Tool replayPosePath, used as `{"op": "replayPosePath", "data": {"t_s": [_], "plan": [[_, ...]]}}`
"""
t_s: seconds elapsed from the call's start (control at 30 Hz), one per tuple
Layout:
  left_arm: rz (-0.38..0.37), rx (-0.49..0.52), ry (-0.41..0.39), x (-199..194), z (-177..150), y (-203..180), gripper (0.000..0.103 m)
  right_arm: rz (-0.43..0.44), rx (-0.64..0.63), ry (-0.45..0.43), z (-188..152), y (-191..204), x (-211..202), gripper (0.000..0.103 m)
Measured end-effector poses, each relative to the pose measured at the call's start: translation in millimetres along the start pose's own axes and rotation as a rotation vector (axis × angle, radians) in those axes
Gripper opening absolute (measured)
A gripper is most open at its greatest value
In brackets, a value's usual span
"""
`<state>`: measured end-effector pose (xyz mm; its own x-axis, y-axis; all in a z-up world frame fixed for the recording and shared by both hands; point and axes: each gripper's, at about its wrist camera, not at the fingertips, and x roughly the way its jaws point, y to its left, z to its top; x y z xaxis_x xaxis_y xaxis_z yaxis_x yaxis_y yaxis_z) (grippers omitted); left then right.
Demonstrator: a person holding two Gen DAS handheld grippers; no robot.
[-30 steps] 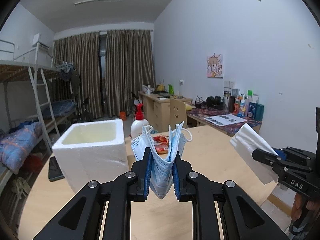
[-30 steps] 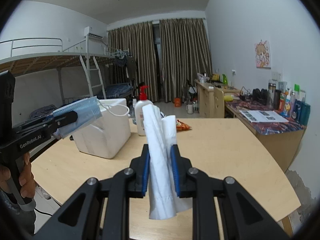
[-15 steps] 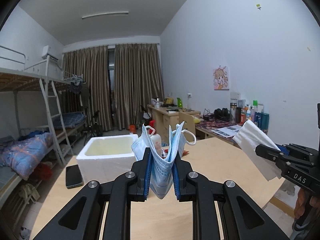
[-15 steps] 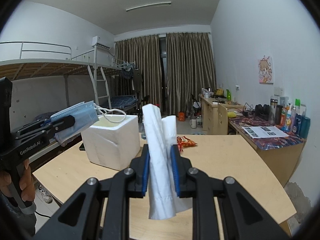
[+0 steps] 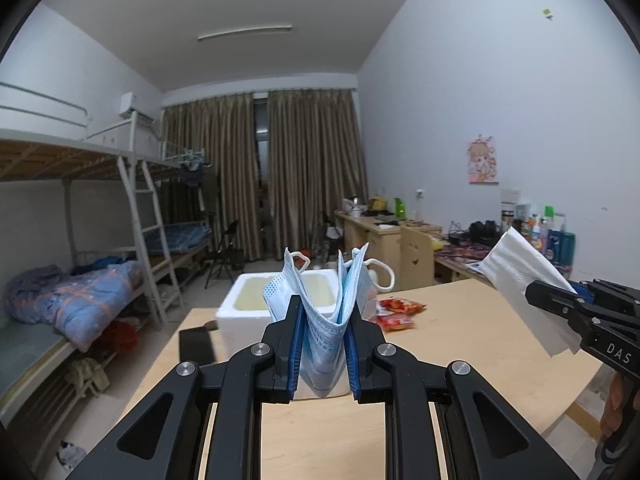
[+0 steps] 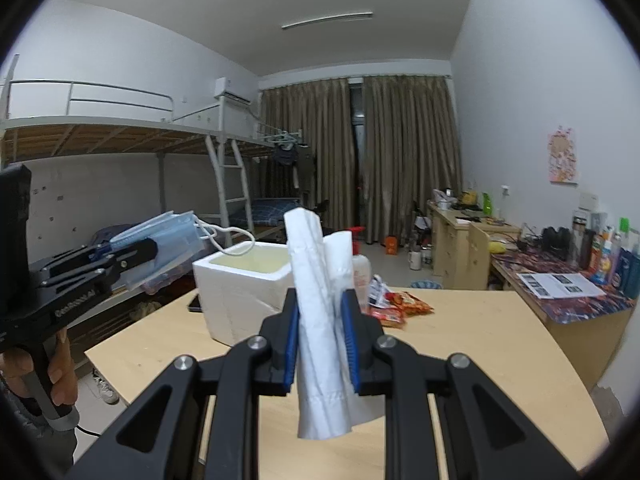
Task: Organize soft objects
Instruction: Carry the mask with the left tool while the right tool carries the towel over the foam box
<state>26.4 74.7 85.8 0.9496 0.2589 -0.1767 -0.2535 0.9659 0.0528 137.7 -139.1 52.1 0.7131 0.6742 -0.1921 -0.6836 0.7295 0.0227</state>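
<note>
Nearest the left wrist camera, the left gripper [image 5: 322, 344] is clenched on a folded blue face mask [image 5: 326, 320]. The blue pads press the pleated fabric from both sides, and the mask's white ear loops stick up above the jaws (one curls out to the right). The right wrist view shows the same mask from the side, held up in the air to the left of the foam box.

In the right wrist view, the right gripper [image 6: 320, 348] grips a folded white paper tissue [image 6: 320, 320] that stands nearly upright between its pads, its lower end hanging below the jaws. A hand [image 6: 38, 364] at the left edge holds the handle of the other tool.

Beyond both grippers lies a light wooden table [image 6: 472, 352]. On it stands an open white foam box [image 6: 240, 292], its pale inside visible from above. A dark phone [image 5: 195, 344] lies flat just beside the box on its left. Right of the box stands a white pump bottle with a red top [image 6: 360, 264], and red snack packets [image 6: 404, 304] lie near it.

Farther back are a metal bunk bed [image 5: 80, 240] with a blue quilt, wooden desks along the right wall, and brown curtains [image 5: 280, 168] at the far end.
</note>
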Motion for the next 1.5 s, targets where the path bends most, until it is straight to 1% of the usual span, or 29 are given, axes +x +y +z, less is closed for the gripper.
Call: {"op": "replayPosePath", "data": {"t_s": [0.23,0.47,0.63,0.87,1.0,1.27,1.5], "plan": [[0.075,-0.037,0.019,2,0,28,0.020,0.068,-0.024,0.004,7,20,21,0.024],[0.119,-0.059,0.030,6,-1,45,0.020,0.138,-0.058,0.019,8,43,39,0.024],[0.150,-0.074,0.052,17,-5,54,0.020,0.165,-0.067,0.045,8,51,53,0.024],[0.156,-0.089,0.078,32,-6,67,0.020,0.191,-0.074,0.077,10,58,69,0.024],[0.161,-0.091,0.081,42,-1,68,0.020,0.197,-0.082,0.083,12,53,73,0.024],[0.165,-0.089,0.091,58,4,74,0.020,0.206,-0.072,0.116,24,49,95,0.024],[0.169,-0.086,0.101,83,17,82,0.020,0.200,-0.075,0.126,37,47,113,0.024]]}}
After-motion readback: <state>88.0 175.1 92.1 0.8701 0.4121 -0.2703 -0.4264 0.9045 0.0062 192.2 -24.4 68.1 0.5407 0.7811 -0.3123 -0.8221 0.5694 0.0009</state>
